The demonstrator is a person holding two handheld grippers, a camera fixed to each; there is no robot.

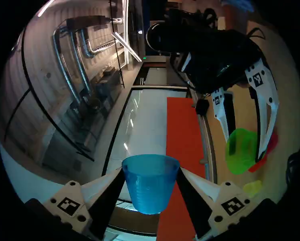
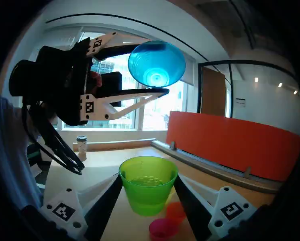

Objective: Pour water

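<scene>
The left tool [image 1: 150,176] pinches a blue cup [image 1: 150,193]; the right tool [image 2: 147,180] pinches a green cup [image 2: 147,197] holding water, upright over the counter [image 2: 97,164].

Looked like an office: big windows [image 2: 166,112] w/ city bldgs outside, orange desk partition [image 2: 238,144], pale wood desk [image 2: 97,164], glass-walled room [image 2: 250,92] w/ ceiling spotlights [image 2: 280,85].

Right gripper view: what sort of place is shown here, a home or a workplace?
Probably an office: a light wooden desk backed by a long orange divider panel, and large windows facing other buildings.
</scene>
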